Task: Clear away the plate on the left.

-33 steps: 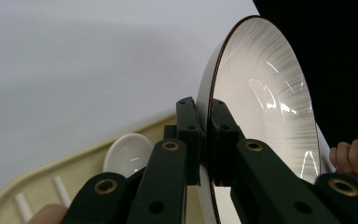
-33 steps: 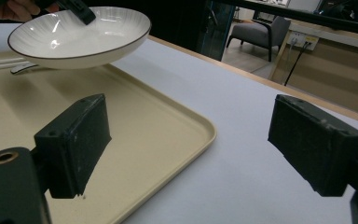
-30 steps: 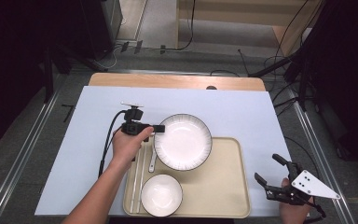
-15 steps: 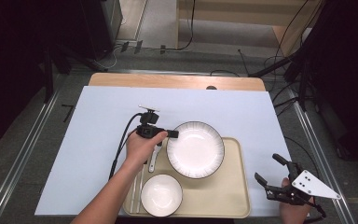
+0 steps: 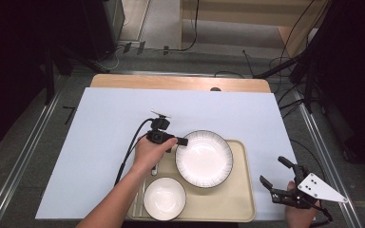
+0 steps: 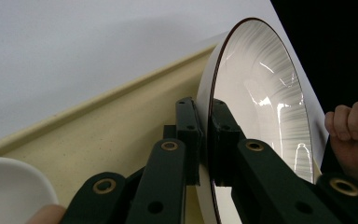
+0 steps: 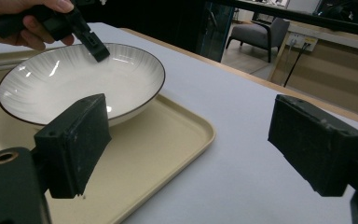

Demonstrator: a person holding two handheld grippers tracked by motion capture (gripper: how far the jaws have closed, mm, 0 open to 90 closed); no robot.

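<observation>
White sheeting covers the table [image 5: 100, 142] from above; my left gripper [image 5: 179, 141] pinches the plate [image 5: 204, 159] rim on the tray [image 5: 240, 199], beside a bowl [image 5: 164, 198]. My right gripper [image 5: 278, 183] hovers agape off the tray's corner.

Left gripper view: jaws clamped on the plate [image 6: 256, 102] edge.

Right gripper view: jaws wide, empty.

left tool [image 5: 180, 141]: grips plate [image 5: 204, 159] rim | plate: over tray [image 5: 240, 209]

White dark-rimmed plate [image 5: 204, 159], partly on tray [image 5: 240, 206]
</observation>
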